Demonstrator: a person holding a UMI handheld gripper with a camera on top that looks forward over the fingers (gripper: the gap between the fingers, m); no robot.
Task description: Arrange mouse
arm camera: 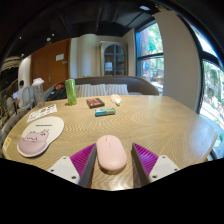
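Note:
A pale pink computer mouse (110, 153) sits between my gripper's (111, 160) two fingers, its sides against the magenta pads (84, 160). The fingers are closed on it, and it is held just above the near edge of the round wooden table (160, 125). A light mouse mat (40, 134) with a pink cat-shaped print lies on the table to the left of the fingers, a short way ahead. The mouse's underside and its contact with the table are hidden.
Beyond the fingers on the table stand a green tumbler (71, 92), a brown box (95, 102), a small teal item (105, 112) and a white object (116, 100). A grey sofa (100, 87) is behind the table, windows (150, 55) at the right.

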